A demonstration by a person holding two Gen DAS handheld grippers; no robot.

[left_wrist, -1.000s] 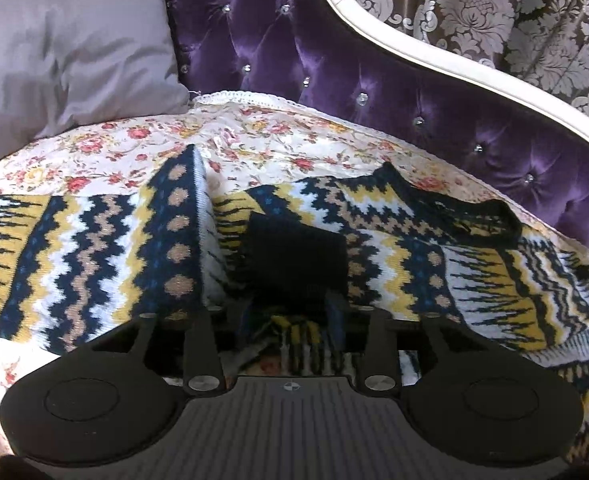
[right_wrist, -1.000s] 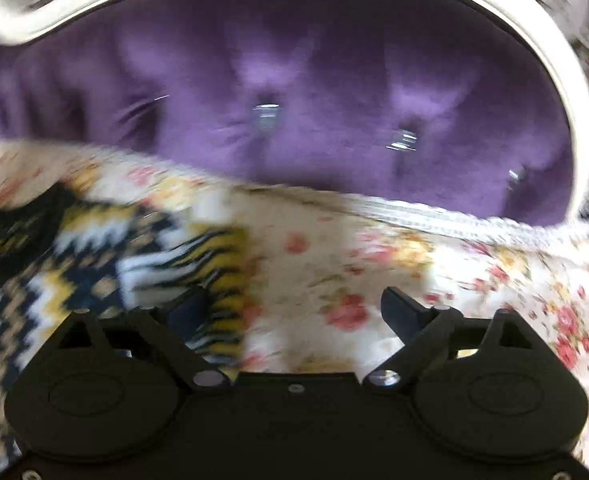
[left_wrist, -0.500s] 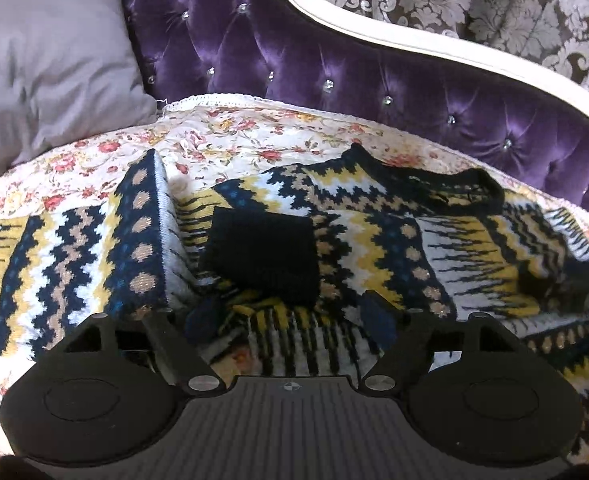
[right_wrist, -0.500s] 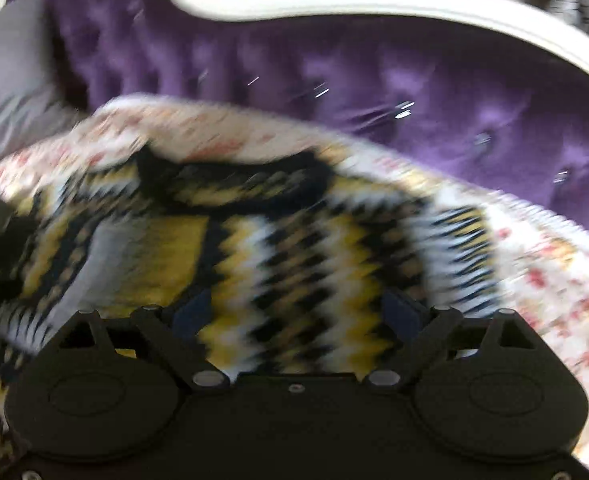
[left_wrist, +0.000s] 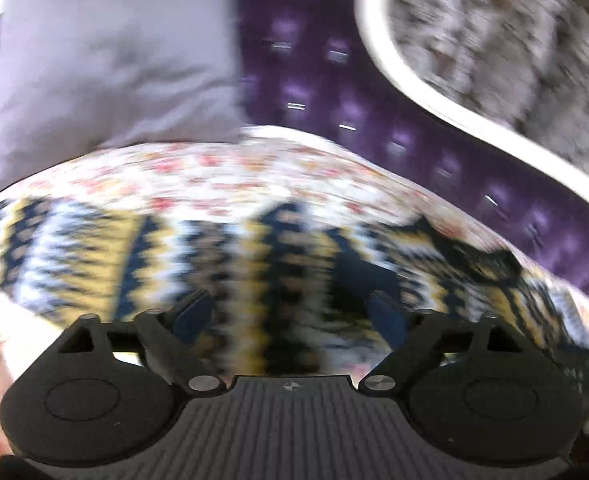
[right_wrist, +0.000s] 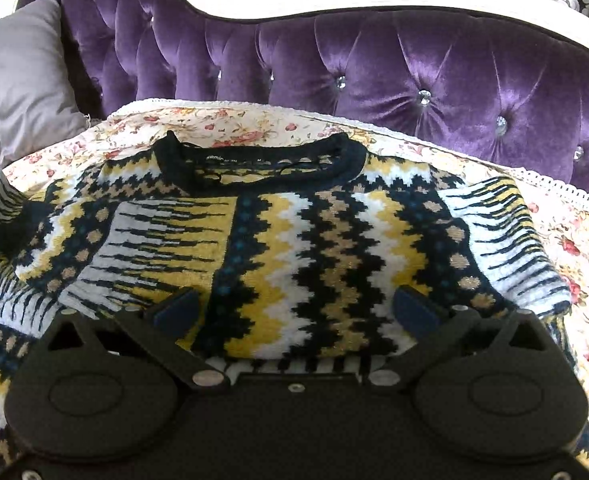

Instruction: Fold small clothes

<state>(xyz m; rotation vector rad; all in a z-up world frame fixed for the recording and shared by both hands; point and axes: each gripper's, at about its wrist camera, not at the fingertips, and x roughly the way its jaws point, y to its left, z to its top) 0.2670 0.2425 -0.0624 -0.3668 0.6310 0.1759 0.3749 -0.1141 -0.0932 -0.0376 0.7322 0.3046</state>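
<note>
On the flowered bedspread [right_wrist: 566,240], in front of a purple tufted headboard [right_wrist: 434,72], lies my patterned sweater [right_wrist: 294,248], neck at the far side, with one sleeve [right_wrist: 146,240] folded in across the chest from the left. My right tongs [right_wrist: 294,304] hover low over the near middle of the sweater, jaws spread wide, gripping nothing. My left tongs [left_wrist: 290,316] have just been opening and stand apart too, nothing between them; that view is blurred, showing knit stripes below and a grey pillow [left_wrist: 106,64] far left. To fold well, I judge I should next take the right sleeve by its cuff, lay it flat across, and smooth wrinkles before folding the hem up.
</note>
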